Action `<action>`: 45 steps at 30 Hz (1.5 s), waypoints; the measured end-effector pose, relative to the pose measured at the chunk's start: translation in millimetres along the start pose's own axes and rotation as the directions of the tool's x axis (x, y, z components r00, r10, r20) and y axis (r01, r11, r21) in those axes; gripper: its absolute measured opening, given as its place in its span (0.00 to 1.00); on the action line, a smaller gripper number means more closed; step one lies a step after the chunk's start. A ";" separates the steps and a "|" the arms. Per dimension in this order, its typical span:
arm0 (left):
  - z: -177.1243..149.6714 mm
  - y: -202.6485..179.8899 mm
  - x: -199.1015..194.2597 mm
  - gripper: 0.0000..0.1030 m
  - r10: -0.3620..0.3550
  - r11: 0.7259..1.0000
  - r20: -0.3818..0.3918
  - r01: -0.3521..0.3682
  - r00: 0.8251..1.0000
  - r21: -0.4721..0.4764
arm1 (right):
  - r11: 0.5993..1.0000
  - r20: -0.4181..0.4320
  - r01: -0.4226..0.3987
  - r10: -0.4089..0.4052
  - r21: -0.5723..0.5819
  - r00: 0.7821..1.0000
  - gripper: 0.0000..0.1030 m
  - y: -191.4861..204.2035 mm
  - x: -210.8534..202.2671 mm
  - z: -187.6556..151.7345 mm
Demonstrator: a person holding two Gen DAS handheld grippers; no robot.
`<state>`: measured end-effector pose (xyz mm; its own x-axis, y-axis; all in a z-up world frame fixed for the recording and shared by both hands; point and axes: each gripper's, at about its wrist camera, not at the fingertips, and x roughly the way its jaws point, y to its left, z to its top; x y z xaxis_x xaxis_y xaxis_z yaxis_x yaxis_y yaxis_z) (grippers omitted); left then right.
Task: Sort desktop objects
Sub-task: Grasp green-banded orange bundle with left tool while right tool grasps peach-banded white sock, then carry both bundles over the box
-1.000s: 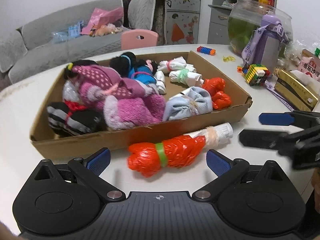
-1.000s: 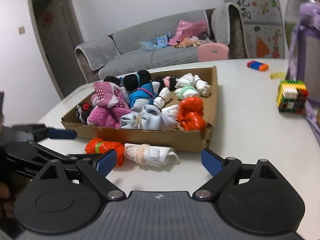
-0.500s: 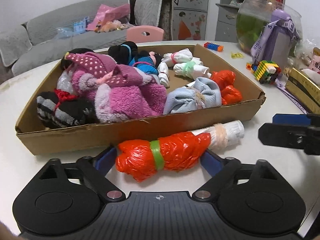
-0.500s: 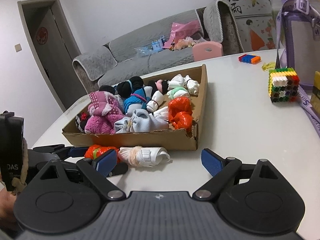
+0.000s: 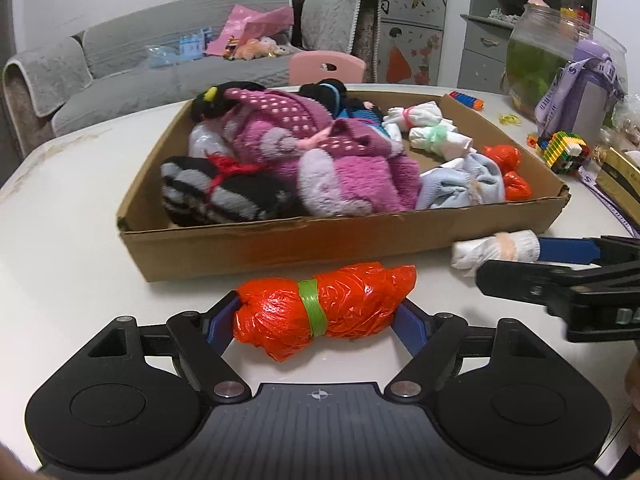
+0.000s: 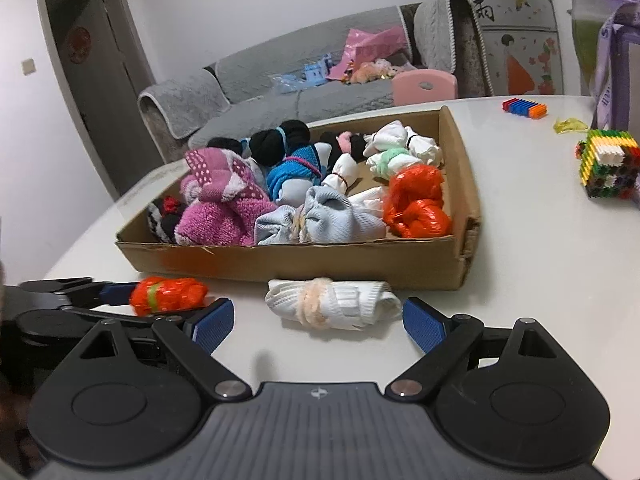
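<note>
A cardboard tray (image 5: 280,248) on the white table holds several rolled socks and red bags. An orange-red bag bundle with a green band (image 5: 320,312) lies in front of it, between the fingers of my left gripper (image 5: 316,320), which press on both its ends. It also shows in the right wrist view (image 6: 170,295). A white sock roll with a peach band (image 6: 332,306) lies beside it, just ahead of my right gripper (image 6: 318,324), which is open. The right gripper's fingers (image 5: 560,248) flank the roll (image 5: 496,250) in the left view.
At the right stand a multicoloured block cube (image 6: 608,168), a purple bottle (image 5: 580,100), a glass jar (image 5: 540,52) and a gold box (image 5: 620,180). A blue-orange block (image 6: 524,107) and yellow bands (image 5: 510,120) lie behind. A sofa is beyond the table.
My left gripper moved forward and closed on the orange bundle, drawing it apart from the white sock roll. My right gripper moved in so the white roll lies ahead of its open fingers.
</note>
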<state>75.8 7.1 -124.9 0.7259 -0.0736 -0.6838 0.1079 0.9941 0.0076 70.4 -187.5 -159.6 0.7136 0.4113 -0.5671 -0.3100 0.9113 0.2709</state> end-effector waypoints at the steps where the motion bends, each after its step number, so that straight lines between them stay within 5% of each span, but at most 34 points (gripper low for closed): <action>1: -0.2 1.8 -0.1 0.81 0.001 1.000 0.000 -0.001 1.000 -0.001 | 1.000 -0.002 0.023 -0.023 -0.009 1.000 0.88 3.1 2.4 0.4; 7: -2.6 9.1 -1.8 0.81 0.006 1.000 0.002 -0.006 1.000 -0.005 | 0.990 -0.015 0.125 -0.127 -0.061 0.992 0.91 18.0 12.9 2.3; 9: -4.0 8.8 -2.9 0.81 0.007 1.000 0.004 -0.007 1.000 -0.005 | 0.985 -0.011 0.154 -0.155 -0.082 0.988 0.82 20.6 11.7 0.2; 10: -4.3 8.3 -3.0 0.80 0.007 1.000 0.004 -0.007 1.000 -0.003 | 0.982 -0.005 0.166 -0.167 -0.094 0.986 0.71 22.5 10.6 -1.1; 29: 1.5 -12.9 -37.8 0.73 -0.001 0.999 0.034 -0.001 0.999 0.053 | 0.999 0.062 0.036 -0.036 -0.012 0.997 0.68 -7.0 -45.8 11.6; 45: 64.2 -19.3 -95.7 0.73 0.001 0.990 0.162 -0.024 0.987 0.142 | 1.000 0.188 0.006 -0.010 0.023 0.982 0.68 -51.0 -91.4 77.1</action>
<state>47.9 -10.1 -12.8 0.8264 -0.0844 -0.5567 0.1855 0.9743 0.1277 69.4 -272.9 -61.6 0.8220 0.3915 -0.4136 -0.2914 0.9131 0.2851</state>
